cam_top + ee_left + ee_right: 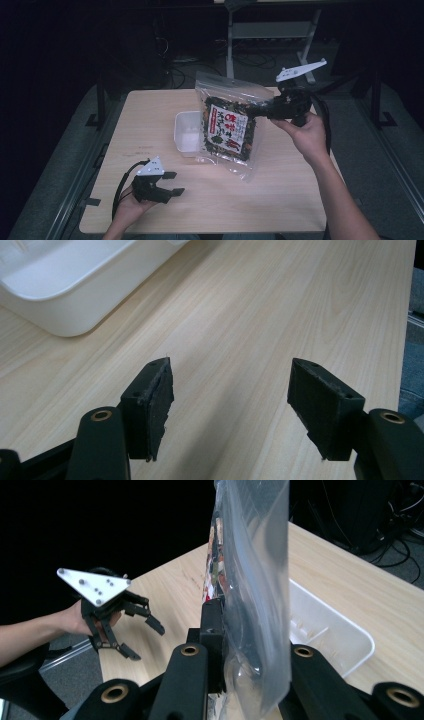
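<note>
Overall, high view: the wooden table (215,200) carried a white tray (186,131) near the middle, a little toward its far edge.
Bag, high view: the clear plastic bag (227,125) hung lifted, just in front of the tray and partly over it, its lower corner close to the table; it was probably held high so that its contents could settle downward.
Right gripper, high view: the right gripper (265,111) pinched the bag at its right side, near the far right corner of the table, with the jaws closed on the film.
Left gripper, high view: the left gripper (172,183) rested near the near left corner, jaws apart and empty.
Left gripper view: the two black pads (155,405) stood wide, rough and a little frayed at the edges, with only pale wood grain between them; the tray (70,295), smooth with rounded corners, lay ahead at the upper left.
Right gripper view: the bag (255,605) stood edge-on between the jaws, thin, glossy and wrinkled, with a printed label and dark flakes inside.
Right gripper view, background: the left gripper (142,637), with its grey three-cornered plate, waited open, I think ready to help.
</note>
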Available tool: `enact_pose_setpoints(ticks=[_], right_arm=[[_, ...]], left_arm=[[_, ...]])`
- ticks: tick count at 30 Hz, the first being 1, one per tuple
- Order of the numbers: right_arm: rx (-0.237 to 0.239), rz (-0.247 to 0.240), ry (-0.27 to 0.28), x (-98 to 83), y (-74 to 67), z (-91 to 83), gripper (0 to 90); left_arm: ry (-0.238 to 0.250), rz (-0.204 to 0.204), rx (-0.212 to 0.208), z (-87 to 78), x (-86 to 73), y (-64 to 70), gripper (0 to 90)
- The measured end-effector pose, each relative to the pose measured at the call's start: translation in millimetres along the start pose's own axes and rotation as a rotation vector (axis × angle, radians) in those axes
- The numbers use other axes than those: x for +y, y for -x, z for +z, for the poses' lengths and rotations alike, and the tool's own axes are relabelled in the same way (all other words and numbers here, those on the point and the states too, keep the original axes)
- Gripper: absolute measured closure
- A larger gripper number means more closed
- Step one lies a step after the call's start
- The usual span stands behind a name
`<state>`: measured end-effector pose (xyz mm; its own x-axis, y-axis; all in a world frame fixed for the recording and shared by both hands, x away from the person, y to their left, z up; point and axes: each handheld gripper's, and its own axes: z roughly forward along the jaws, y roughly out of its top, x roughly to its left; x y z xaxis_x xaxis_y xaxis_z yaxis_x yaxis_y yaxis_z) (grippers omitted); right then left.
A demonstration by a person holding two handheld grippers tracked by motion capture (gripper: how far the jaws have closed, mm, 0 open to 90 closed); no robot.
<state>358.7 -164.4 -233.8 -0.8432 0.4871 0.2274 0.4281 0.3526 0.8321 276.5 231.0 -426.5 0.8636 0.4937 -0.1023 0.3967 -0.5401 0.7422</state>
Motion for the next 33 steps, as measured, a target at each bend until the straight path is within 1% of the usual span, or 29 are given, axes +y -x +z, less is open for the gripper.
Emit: enact_pose_setpoints(ticks=[5, 10, 12, 16, 18, 22, 26, 29, 33], right_arm=[[0.006, -0.002, 0.003, 8.7, 1.4, 4.9, 78.1], [-0.002, -0.016, 0.000, 18.3, 3.3, 10.9, 78.0], [0.000, -0.011, 0.001, 20.9, 4.3, 13.1, 78.1], [-0.010, -0.016, 0.003, 27.4, 7.4, 18.5, 78.1], [-0.021, -0.013, 0.009, 32.0, 9.1, 21.4, 78.1], [-0.026, -0.006, 0.026, 36.9, 12.8, 25.5, 78.1], [-0.032, -0.007, 0.031, 40.3, 14.5, 29.4, 78.1], [-0.051, -0.014, 0.037, 44.3, 17.5, 36.4, 78.0], [-0.061, -0.013, 0.042, 46.8, 21.8, 41.1, 78.0]], left_arm=[[0.000, -0.003, 0.002, -0.9, -1.3, -1.1, 33.5], [0.004, -0.006, 0.004, -2.1, -1.8, -2.0, 33.1], [0.004, -0.009, 0.006, -2.3, -2.0, -1.9, 33.0], [0.007, -0.018, 0.009, -2.9, -3.2, -2.7, 32.7], [0.007, -0.014, 0.010, -3.6, -3.6, -3.7, 32.5], [0.012, -0.021, 0.008, -4.4, -4.6, -4.1, 32.3], [0.012, -0.022, 0.007, -3.9, -4.8, -4.4, 31.8], [0.014, -0.022, 0.011, -4.4, -4.7, -4.8, 31.6], [0.014, -0.024, 0.013, -4.8, -5.4, -5.1, 31.6]])
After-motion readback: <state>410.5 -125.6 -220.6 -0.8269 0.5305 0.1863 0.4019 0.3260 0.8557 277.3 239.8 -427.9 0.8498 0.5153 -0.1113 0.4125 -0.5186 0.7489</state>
